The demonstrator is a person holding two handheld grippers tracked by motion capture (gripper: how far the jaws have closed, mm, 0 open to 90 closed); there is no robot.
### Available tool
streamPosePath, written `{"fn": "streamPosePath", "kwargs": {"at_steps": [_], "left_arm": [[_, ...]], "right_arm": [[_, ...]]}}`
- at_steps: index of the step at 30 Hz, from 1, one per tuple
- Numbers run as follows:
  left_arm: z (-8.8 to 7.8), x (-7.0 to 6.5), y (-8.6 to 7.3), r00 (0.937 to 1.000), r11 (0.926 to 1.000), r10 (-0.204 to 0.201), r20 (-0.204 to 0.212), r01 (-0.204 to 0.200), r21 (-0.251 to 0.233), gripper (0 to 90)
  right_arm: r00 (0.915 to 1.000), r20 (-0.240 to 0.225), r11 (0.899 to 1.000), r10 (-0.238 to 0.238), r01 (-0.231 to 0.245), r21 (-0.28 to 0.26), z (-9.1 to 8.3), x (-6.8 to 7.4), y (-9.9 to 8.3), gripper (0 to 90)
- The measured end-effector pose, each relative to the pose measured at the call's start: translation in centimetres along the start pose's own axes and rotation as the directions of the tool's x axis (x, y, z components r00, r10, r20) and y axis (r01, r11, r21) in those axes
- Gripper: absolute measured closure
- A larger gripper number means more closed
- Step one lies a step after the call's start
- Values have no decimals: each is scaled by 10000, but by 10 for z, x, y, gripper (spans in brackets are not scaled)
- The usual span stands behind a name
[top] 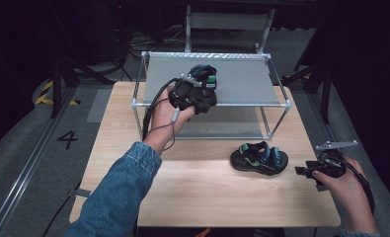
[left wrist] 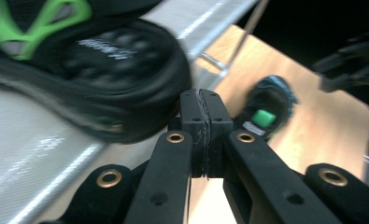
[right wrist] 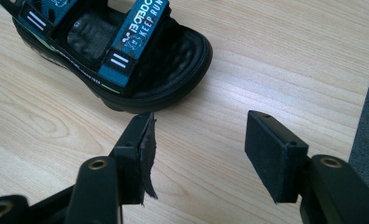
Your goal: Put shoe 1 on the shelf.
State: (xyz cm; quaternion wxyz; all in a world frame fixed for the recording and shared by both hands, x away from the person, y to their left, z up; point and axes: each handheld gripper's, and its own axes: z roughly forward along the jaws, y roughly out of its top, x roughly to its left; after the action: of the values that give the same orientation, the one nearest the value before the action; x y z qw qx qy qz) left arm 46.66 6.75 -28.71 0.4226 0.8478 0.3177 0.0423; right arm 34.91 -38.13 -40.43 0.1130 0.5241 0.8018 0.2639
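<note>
A black sandal with green trim [top: 206,73] [left wrist: 102,65] lies on the top shelf of a metal rack [top: 247,79]. My left gripper [top: 207,100] [left wrist: 202,100] is at the sandal's near edge, its pads pressed flat together with nothing visible between them. The sandal's sole sits just left of the jaws in the left gripper view. A second sandal with blue straps [top: 259,158] [right wrist: 117,51] [left wrist: 266,112] rests on the wooden table [top: 207,197]. My right gripper [top: 301,171] [right wrist: 201,126] hovers low over the table just right of that sandal, open and empty.
The rack [left wrist: 42,154] has a grey top shelf and a lower shelf, and stands at the back half of the table. The table's right edge [right wrist: 364,116] runs close beside my right gripper. Stands and cables fill the dark floor behind.
</note>
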Motion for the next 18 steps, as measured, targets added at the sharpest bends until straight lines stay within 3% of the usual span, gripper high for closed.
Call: {"fn": "streamPosePath", "kwargs": {"at_steps": [3, 5, 8, 11, 18], "left_arm": [[0, 3, 0, 9997, 9999, -151, 214, 151, -37, 898], [1, 1, 1, 10000, 10000, 37, -63, -37, 18, 899], [0, 1, 3, 9961, 9991, 363, -806, -342, 267, 899], [2, 8, 3, 9972, 9996, 138, -736, -119, 253, 899], [8, 19, 6, 9936, 9998, -10, -1126, 35, 218, 898]], "right_arm": [[10000, 13, 10000, 6, -7, 59, 1, 0, 0, 443], [10000, 3, 10000, 6, -6, 62, 1, 0, 0, 444], [10000, -4, 10000, 7, -7, 83, 1, 1, 0, 443], [10000, 1, 10000, 1, -1, 79, 1, 1, 0, 444], [10000, 13, 9999, -59, 59, 102, 2, 1, 0, 444]]}}
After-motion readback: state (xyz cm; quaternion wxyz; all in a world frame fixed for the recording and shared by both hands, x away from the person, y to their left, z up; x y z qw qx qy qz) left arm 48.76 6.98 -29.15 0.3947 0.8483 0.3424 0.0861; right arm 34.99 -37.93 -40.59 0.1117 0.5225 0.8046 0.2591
